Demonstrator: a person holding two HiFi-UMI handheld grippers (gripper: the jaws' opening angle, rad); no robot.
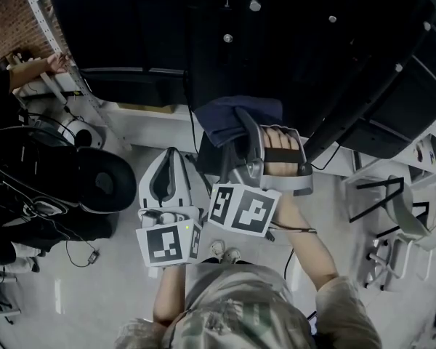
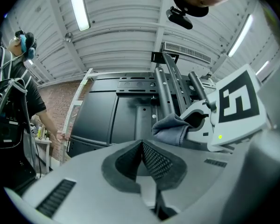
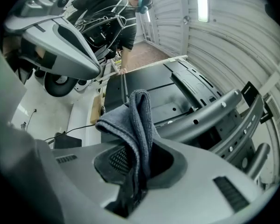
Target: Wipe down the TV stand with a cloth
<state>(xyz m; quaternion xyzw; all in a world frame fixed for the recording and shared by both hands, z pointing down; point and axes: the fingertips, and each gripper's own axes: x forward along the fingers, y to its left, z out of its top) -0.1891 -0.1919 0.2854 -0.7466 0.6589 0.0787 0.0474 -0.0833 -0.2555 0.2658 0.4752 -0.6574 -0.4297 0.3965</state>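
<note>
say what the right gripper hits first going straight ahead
Probably the black back panel, with the cloth pinched in the right gripper touching first; the grey mount bar sits just beside that line, depth unclear.

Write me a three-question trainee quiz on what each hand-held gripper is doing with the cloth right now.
1. Multiple choice: where is the cloth?
A. Pinched between the jaws of the right hand-held gripper
B. Lying on the floor
C. Hung over the top of the TV

2. True or false: the left hand-held gripper grips one corner of the cloth.

3. Fill in the blank: the left hand-held gripper's jaws are ____, with nothing between them.

Key: 1 A; 2 false; 3 shut.
</note>
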